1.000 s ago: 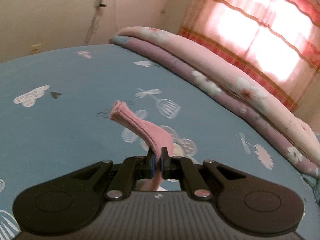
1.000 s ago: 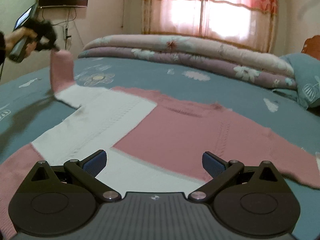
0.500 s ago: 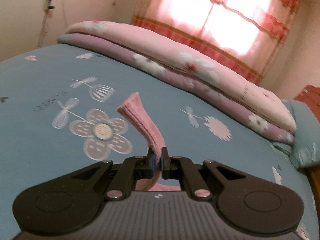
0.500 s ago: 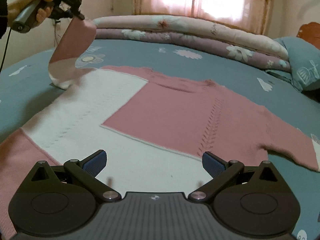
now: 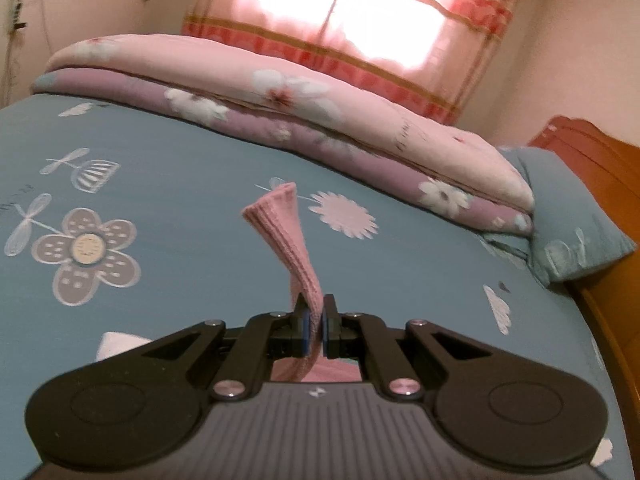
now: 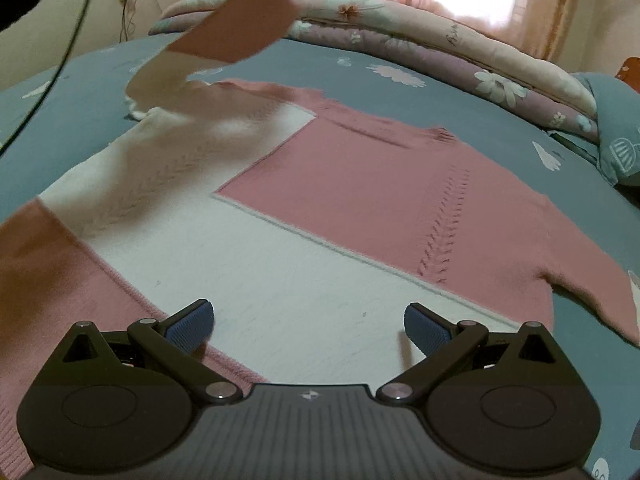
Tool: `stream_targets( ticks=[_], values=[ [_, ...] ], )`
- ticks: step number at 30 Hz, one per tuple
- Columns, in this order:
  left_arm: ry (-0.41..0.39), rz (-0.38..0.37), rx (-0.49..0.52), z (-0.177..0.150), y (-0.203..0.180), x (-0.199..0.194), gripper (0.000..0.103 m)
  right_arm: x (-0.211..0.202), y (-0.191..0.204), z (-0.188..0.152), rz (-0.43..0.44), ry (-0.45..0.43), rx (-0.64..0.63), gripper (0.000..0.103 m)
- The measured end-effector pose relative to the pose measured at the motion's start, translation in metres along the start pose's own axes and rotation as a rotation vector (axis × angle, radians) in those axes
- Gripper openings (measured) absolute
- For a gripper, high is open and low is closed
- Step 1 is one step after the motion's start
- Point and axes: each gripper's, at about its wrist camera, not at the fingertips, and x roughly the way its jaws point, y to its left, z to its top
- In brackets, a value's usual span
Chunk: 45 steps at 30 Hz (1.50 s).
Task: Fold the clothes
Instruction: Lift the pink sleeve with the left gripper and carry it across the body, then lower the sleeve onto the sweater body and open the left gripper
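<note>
A pink and white knitted sweater lies spread flat on the blue bed. Its left sleeve is lifted high in the air above the sweater's white shoulder. My left gripper is shut on that sleeve's pink cuff, which sticks up past the fingertips. My right gripper is open, hovering low over the white lower part of the sweater with nothing between its fingers. The sweater's right sleeve lies flat toward the right edge.
A folded pink and purple floral quilt runs along the far side of the bed. A blue pillow and an orange wooden headboard are at the right. A curtained window is behind.
My left gripper has carried the sleeve higher and to the right, over the sweater's body. The right gripper has moved lower and closer to the sweater, still open.
</note>
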Motion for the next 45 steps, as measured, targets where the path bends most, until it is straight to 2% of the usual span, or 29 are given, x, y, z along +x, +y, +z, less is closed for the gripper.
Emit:
stream_targets(
  ticks=[10,28,45],
  values=[
    [0.043,-0.063,0.064,-0.014,-0.047,0.022,0.004,0.001,-0.005,0.0,0.013,0.026,0.025,0.103],
    [0.14,-0.096,0.171,-0.072,-0.08,0.061,0.004,0.002,-0.014,0.0,0.018,0.039,0.071,0.103],
    [0.201,-0.116,0.35,-0.122,-0.117,0.074,0.005,-0.001,-0.015,-0.003,0.011,0.038,0.092,0.103]
  ],
)
